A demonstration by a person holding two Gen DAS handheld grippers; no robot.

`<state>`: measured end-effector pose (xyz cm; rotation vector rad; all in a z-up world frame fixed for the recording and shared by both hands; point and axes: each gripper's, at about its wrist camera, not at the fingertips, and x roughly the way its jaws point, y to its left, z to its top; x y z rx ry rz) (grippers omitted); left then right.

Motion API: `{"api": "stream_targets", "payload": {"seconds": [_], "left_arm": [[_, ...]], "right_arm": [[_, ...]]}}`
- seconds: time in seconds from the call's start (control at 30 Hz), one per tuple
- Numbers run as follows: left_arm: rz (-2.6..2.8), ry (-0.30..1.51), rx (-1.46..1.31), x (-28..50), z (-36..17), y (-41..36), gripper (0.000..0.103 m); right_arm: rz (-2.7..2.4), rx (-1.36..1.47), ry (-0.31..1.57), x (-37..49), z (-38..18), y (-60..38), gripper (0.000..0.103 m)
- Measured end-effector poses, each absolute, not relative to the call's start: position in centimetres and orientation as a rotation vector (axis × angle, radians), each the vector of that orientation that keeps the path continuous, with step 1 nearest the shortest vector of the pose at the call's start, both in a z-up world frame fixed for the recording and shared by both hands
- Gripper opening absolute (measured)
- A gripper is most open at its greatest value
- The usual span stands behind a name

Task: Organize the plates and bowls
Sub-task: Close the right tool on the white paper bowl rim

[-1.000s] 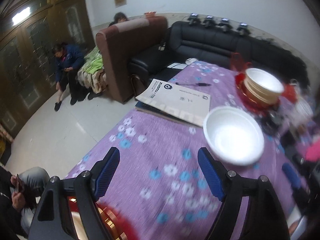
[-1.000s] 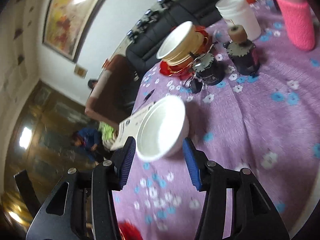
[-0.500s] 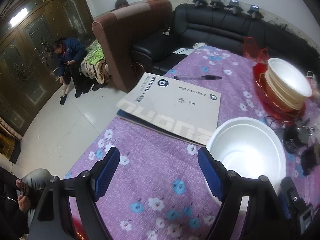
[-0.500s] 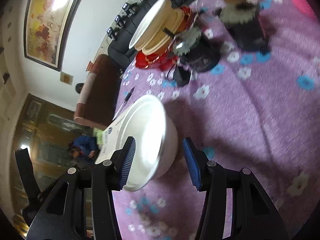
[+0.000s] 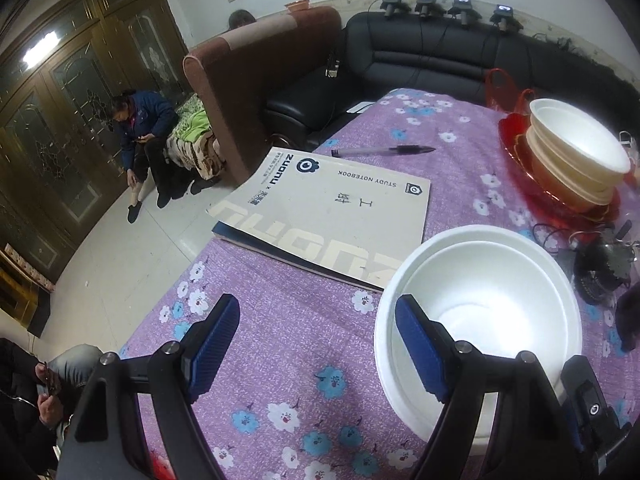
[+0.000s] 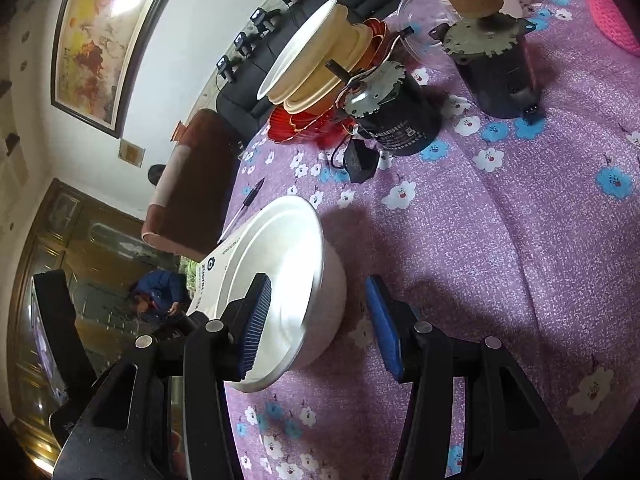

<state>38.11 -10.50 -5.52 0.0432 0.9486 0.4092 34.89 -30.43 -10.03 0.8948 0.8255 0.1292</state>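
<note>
A white foam bowl (image 5: 480,320) stands on the purple flowered tablecloth (image 5: 280,360). My left gripper (image 5: 320,344) is open just left of the bowl, its right finger over the near rim. In the right wrist view the bowl (image 6: 296,280) sits between my open right gripper's (image 6: 320,320) fingers: the left finger is over the bowl's inside, the right finger outside its wall. A stack of white and cream bowls (image 5: 576,160) rests on a red plate (image 5: 516,140) at the far right; it also shows in the right wrist view (image 6: 316,68).
A study notebook (image 5: 328,216) and a pen (image 5: 384,151) lie beyond the bowl. Two black motors (image 6: 396,120) and a charger (image 6: 360,160) stand near the stack. A pink object (image 6: 608,8) is at the far right. Sofas and seated people lie beyond the table edge.
Both grippers have moved closer to the white bowl. The right gripper's fingers now straddle its near wall. The bowl has stayed on the cloth.
</note>
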Motion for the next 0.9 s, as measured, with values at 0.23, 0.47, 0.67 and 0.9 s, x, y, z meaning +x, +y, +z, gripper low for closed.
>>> {"api": "stream_targets", "payload": {"seconds": [0.23,0.47,0.67,0.9], "left_arm": [[0.408,0.951,0.045,38.3,-6.1,-10.7,0.080],[0.405,0.977,0.029,38.8,-7.0,-10.6,0.080],[0.395,1.029,0.001,39.3,-8.5,-10.3,0.080],[0.376,1.053,-0.020,39.2,-9.7,-10.5,0.080]], "right_arm": [[0.117,0.895,0.826,35.0,-10.2,-30.3,0.050],[0.130,0.898,0.831,35.3,-10.8,-29.8,0.050],[0.137,0.914,0.871,35.9,-12.0,-29.4,0.050],[0.136,0.906,0.894,36.3,-13.0,-29.1,0.050]]}}
